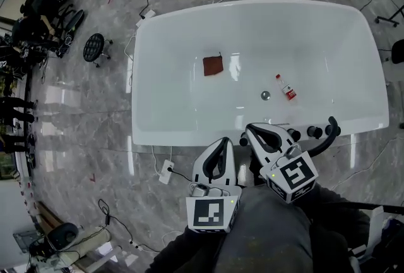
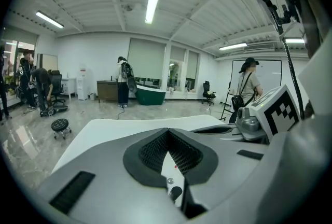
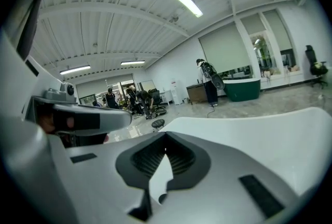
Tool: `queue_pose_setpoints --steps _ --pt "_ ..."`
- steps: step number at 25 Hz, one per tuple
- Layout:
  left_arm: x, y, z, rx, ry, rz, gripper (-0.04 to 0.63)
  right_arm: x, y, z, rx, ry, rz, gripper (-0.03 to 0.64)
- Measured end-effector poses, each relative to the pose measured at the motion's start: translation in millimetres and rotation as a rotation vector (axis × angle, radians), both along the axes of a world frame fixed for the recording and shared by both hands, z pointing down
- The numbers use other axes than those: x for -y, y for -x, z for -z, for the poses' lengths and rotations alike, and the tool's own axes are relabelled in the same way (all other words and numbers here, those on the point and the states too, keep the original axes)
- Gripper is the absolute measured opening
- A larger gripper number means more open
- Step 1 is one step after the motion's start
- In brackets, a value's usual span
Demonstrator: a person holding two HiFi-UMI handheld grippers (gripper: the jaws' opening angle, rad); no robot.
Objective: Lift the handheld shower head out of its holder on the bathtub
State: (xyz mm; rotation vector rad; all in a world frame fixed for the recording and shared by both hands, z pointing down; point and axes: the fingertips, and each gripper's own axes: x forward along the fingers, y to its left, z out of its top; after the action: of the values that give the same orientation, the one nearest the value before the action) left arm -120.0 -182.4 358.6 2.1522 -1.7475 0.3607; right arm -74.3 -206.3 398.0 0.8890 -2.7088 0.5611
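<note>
The handheld shower head [image 1: 329, 133] is a black curved piece standing in its holder on the near rim of the white bathtub [image 1: 145, 136], right of two black knobs [image 1: 304, 133]. My right gripper [image 1: 250, 130] is shut and empty, its tip over the near rim, left of the knobs and well short of the shower head. My left gripper [image 1: 224, 139] sits just left of it, also shut with nothing held. Both pairs of jaws meet at the tip in the left gripper view [image 2: 166, 132] and the right gripper view [image 3: 165, 137], looking across the tub rim.
Inside the tub lie a brown cloth [image 1: 213, 66], a small bottle [image 1: 286, 88] and the drain [image 1: 266, 95]. A power strip [image 1: 166, 171] and cables lie on the marble floor by the tub. A black stool [image 1: 95, 47] stands at left. People stand far off.
</note>
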Motion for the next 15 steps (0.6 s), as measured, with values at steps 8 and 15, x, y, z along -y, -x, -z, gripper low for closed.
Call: queue_pose_setpoints --steps 8,15 --pt "2 10 -3 -0.001 0.015 -0.048 0.003 0 6 -4 0.004 0.011 -0.061 0.005" --pt "2 21 -19 -0.016 0.035 -0.079 0.003 -2 12 -21 -0.019 0.026 -0.103 0.005"
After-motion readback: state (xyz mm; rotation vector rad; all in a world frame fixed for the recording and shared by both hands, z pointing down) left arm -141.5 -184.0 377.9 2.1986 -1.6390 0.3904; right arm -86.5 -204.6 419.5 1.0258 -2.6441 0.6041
